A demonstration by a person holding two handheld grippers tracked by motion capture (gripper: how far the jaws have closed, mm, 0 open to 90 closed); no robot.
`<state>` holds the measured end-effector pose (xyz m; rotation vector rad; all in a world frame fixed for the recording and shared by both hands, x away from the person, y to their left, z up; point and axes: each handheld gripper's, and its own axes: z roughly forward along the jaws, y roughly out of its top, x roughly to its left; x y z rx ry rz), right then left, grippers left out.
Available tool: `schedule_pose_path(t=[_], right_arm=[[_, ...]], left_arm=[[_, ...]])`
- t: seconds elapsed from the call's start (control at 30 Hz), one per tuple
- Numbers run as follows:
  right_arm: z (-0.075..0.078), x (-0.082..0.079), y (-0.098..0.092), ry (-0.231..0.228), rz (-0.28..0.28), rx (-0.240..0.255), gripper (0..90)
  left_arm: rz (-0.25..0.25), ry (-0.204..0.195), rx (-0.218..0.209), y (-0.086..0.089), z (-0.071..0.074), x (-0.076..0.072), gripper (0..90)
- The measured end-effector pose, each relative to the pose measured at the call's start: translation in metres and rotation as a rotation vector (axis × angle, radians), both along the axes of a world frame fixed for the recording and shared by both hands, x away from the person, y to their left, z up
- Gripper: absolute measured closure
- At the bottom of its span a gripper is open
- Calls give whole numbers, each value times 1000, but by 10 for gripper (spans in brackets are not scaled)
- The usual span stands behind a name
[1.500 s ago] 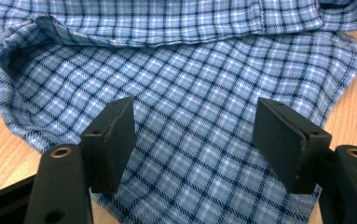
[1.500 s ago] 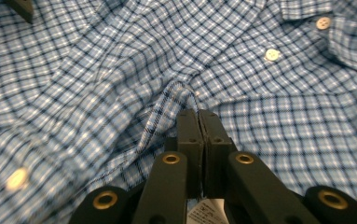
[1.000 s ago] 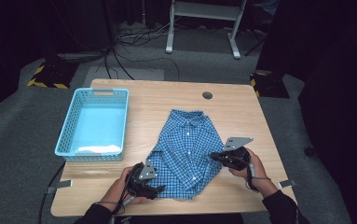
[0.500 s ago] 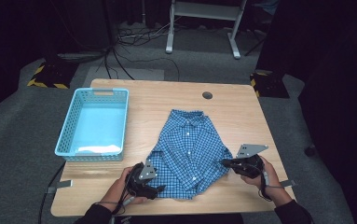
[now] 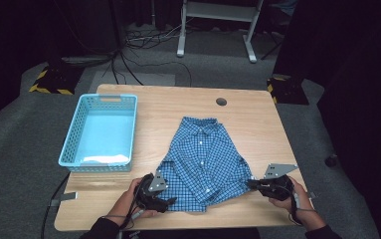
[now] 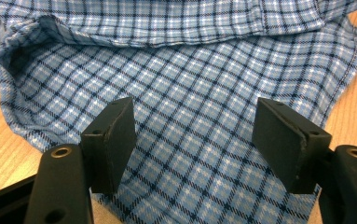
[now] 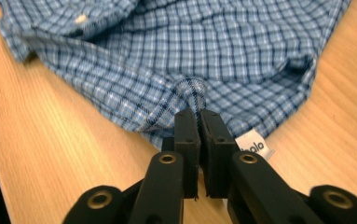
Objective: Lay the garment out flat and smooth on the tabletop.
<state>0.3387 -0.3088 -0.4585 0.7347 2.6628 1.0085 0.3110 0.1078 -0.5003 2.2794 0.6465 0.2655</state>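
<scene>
Checked shirt [image 5: 203,162] lies flat on the wooden table [image 5: 257,114], right of the blue basket [image 5: 100,130]. Right gripper [image 7: 197,122], at the shirt's right edge, pinches a fold of its fabric. Left gripper [image 6: 195,135] rests wide apart over the near-left hem, its pads off the cloth.

A table [image 5: 257,107] stands in the middle of the room. A basket [image 5: 71,142] sits on its left side. A shirt [image 5: 203,159] lies flat on the table to the right of the basket, a little apart from it, with its collar pointing to the far edge. A small hole [image 5: 221,101] sits in the table behind the shirt. The left gripper [image 5: 159,198] is at the near left corner of the shirt. The right gripper [image 5: 255,183] is at the shirt's near right edge. Cables [image 5: 128,55] lie on the floor behind the table, and a stand [image 5: 218,20] is farther back.
</scene>
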Motion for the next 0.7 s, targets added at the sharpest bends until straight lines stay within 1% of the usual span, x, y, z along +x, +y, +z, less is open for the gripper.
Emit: schedule_pose_path(t=[0.13, 0.23, 0.33, 0.43, 0.5, 0.57, 0.7], right_arm=[[0, -5, -4, -15, -5, -22, 845], [0, -11, -9, -11, -10, -13, 844], [-2, -15, -13, -6, -6, -28, 829], [-2, -19, -19, -13, -27, -35, 791], [-1, -20, -23, -12, -31, -27, 774], [-1, -24, -29, -16, -46, -31, 735], [-1, -27, -37, -18, -72, -28, 670]], left_arm=[[8, 2, 0, -1, 0, 0, 300], [14, 4, 0, -1, 0, -1, 300], [15, 5, 0, -1, 0, -1, 300], [14, 1, 1, -1, 0, -1, 300], [15, 2, 1, -1, 0, -1, 300], [18, 3, 1, -1, 0, -1, 300], [21, 3, 1, -2, 0, -2, 300]])
